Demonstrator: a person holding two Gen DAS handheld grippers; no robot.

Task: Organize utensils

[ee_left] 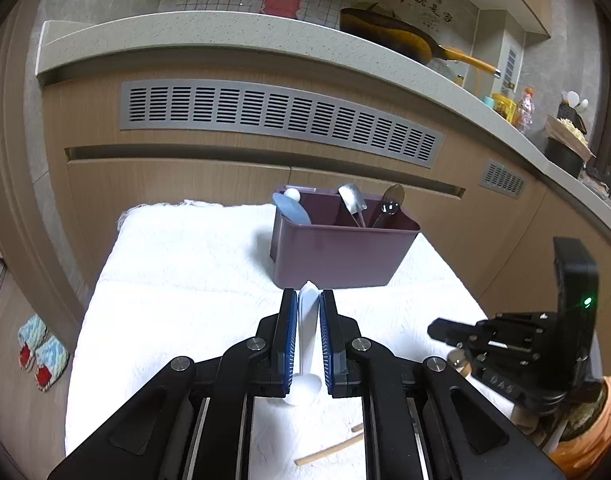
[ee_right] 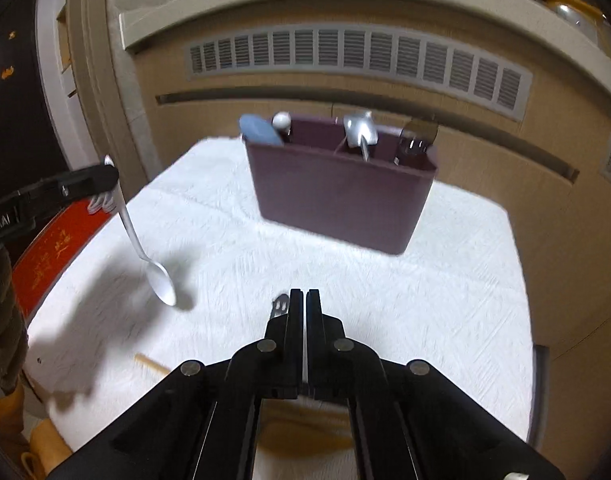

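1. Fingers of the left gripper (ee_left: pixel 308 304) pinch a smooth white spoon (ee_left: pixel 306 344) by its handle, its rounded bowl hanging above the fluffy white towel (ee_left: pixel 177 280).
2. Fingers of the right gripper (ee_right: pixel 304 300) sit pressed together; a metal fork (ee_right: pixel 278 307) tip shows beside them.
3. Plum plastic caddy (ee_right: pixel 337 200), rectangular and divided, stands on the towel holding shiny spoons.
4. Wooden chopsticks (ee_left: pixel 329 446) lie near the towel's edge.
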